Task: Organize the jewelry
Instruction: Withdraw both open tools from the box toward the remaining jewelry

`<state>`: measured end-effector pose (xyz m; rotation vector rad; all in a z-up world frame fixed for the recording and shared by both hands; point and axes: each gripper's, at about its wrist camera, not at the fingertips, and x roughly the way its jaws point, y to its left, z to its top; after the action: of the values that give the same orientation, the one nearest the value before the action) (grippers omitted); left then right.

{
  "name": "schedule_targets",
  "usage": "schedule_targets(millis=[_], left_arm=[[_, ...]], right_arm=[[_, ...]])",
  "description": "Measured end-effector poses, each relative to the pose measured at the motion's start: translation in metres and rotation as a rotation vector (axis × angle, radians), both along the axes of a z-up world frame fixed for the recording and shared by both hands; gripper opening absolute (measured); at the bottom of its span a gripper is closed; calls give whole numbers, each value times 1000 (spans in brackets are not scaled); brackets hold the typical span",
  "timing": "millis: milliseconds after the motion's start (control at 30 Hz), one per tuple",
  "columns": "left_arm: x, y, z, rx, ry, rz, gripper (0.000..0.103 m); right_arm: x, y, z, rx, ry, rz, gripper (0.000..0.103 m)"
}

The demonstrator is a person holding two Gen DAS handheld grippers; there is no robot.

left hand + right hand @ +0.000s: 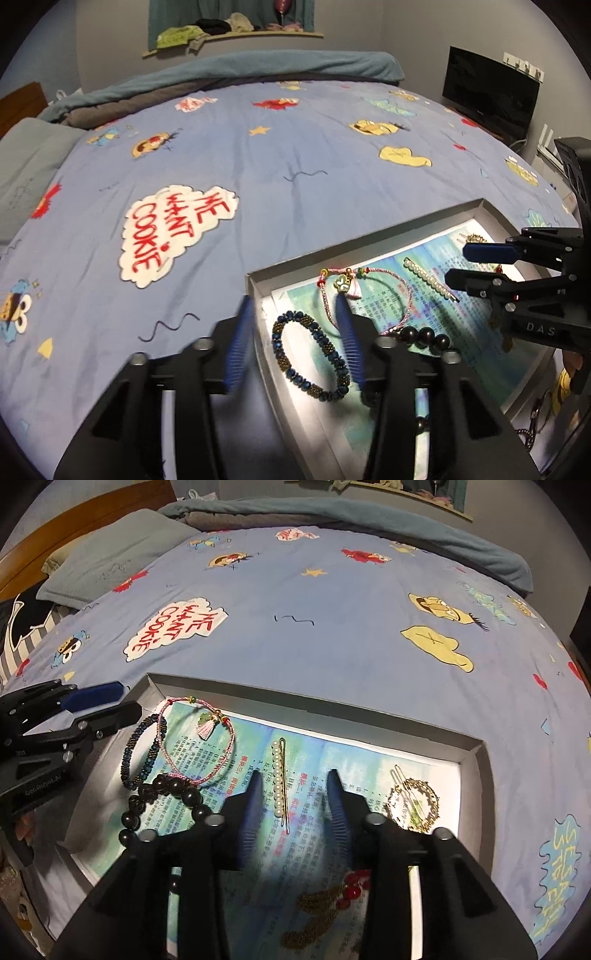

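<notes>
Hovering over the tray point(476, 768), both tools point(295, 339) point(293, 797) gape, apparently empty.

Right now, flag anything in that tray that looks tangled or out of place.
At the tray's left end the bracelets overlap: the pink cord bracelet lies across the blue beaded bracelet, and the dark bead strand lies on the cord. The pearl hair clip and gold round clip lie apart, separate.
</notes>
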<state>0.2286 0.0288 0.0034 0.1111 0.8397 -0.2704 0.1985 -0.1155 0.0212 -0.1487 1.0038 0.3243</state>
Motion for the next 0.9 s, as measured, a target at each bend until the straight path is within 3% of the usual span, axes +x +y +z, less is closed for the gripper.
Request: schedule_targets(millis=[100,267,367,567,900], left_arm=[[-6,1,7,0,-14,18,66],[-19,0,22,-33,-32,24,90],[-27,1,27,-54,-28,35,91],[-48,6,36,-54,-62,54,92],[-74,18,48,-78,-93,79,93]], right_arm=[[-5,-3,5,3,-13,-12,46],[-14,-12,15,17,-33,-34,63],[-23,-18,23,23,-53,-44,75],[-47,-37,38,27,-119,-78,86],[-77,-61,53,76,-162,-139,96]])
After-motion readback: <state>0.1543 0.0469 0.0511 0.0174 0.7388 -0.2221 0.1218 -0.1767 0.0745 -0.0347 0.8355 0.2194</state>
